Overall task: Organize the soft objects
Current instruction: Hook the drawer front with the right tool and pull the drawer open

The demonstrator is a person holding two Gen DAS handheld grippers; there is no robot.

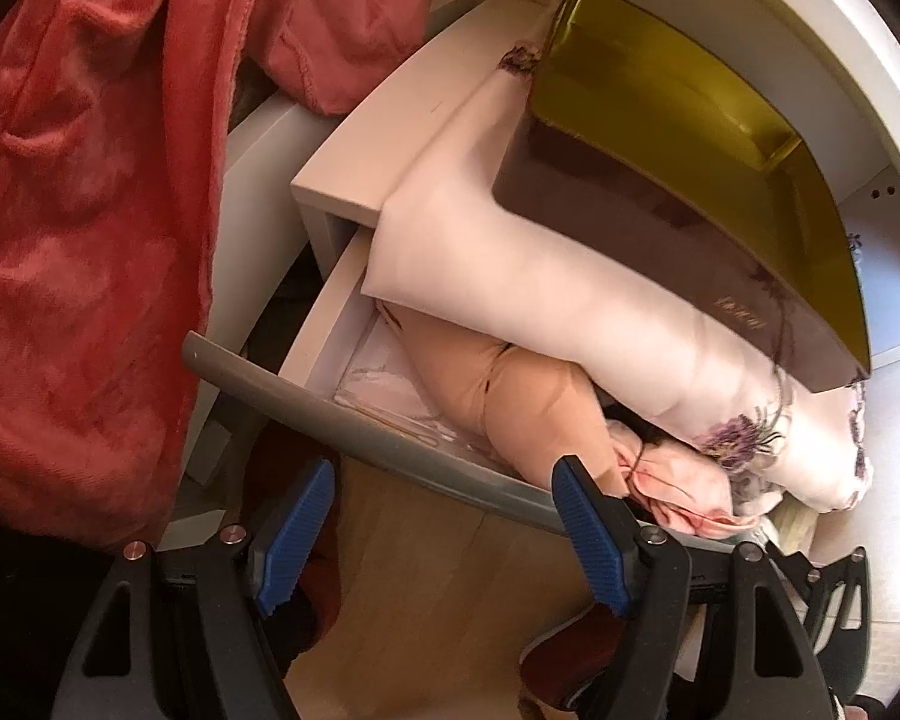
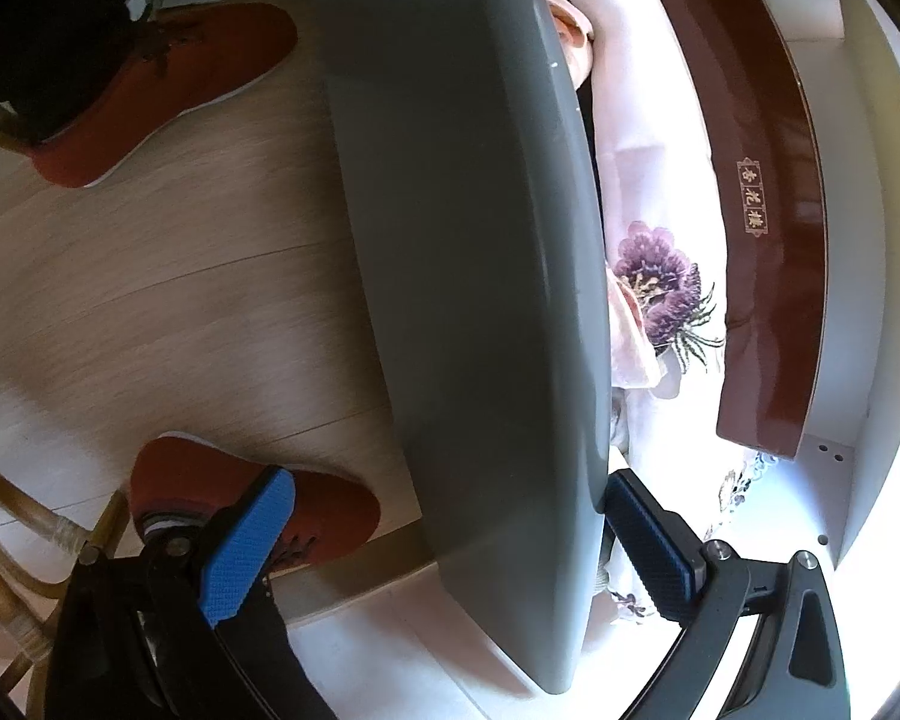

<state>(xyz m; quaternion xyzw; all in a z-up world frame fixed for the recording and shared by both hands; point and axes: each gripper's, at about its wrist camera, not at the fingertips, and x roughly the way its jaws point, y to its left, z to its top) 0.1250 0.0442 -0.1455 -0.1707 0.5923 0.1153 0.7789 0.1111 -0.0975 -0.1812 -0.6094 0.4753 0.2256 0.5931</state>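
One open drawer (image 1: 390, 438) stuffed with soft things, two grippers at its grey front.

Inside the drawer lie one beige garment (image 1: 510, 384) and one pink cloth (image 1: 690, 492); one white flowered pillow (image 1: 546, 294) rests partly over them, under one brown box (image 1: 660, 198). One red blanket (image 1: 84, 228) hangs left of the drawer, cut off by the frame. The left gripper (image 1: 444, 534) is spread apart, empty, at the drawer front. The right gripper (image 2: 450, 546) is wide apart, straddling the drawer front (image 2: 474, 276). Two red shoes (image 2: 168, 84) stand on the floor before it; deeper contents are hidden.
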